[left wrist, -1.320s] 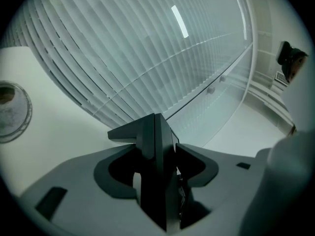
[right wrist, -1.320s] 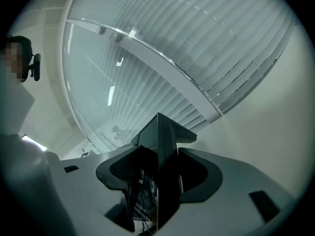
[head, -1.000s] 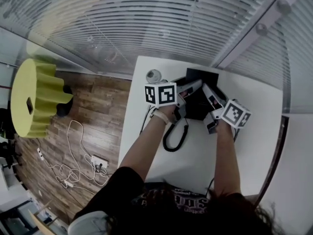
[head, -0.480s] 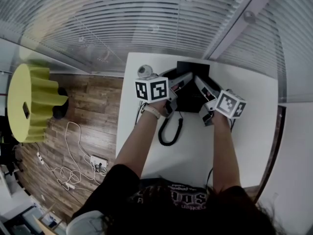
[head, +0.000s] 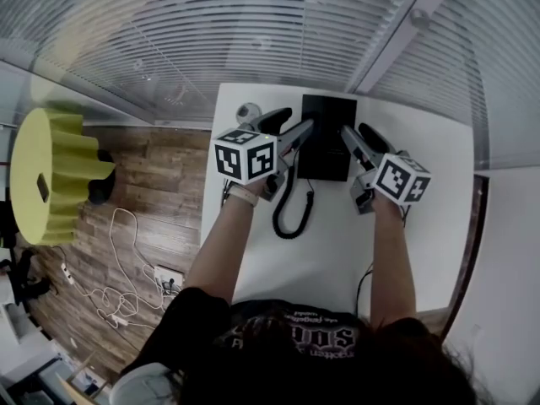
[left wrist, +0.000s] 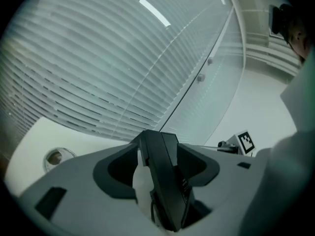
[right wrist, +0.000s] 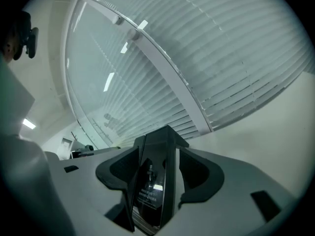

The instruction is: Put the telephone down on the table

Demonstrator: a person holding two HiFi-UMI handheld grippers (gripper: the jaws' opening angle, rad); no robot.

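The black telephone point(head: 327, 142) lies at the far middle of the white table point(head: 337, 251). Its coiled cord point(head: 291, 213) loops toward me. My left gripper point(head: 283, 125) is at the phone's left side. In the left gripper view point(left wrist: 160, 166) a black ridged part of the telephone point(left wrist: 165, 181) stands between the jaws, and a pale gap shows beside the left pad. My right gripper point(head: 363, 137) is at the phone's right side. There point(right wrist: 157, 176) a black part with a printed label point(right wrist: 152, 186) fills the space between the pads, and I cannot see whether they press on it.
A small round object point(head: 247, 112) sits at the table's far left corner. A glass wall with blinds runs just behind the table. Left of the table are a wooden floor, a yellow ribbed stool point(head: 55, 171) and loose cables point(head: 135, 285).
Both grippers have drawn apart, the left one going further left. The telephone now shows as a flat rectangle between them.
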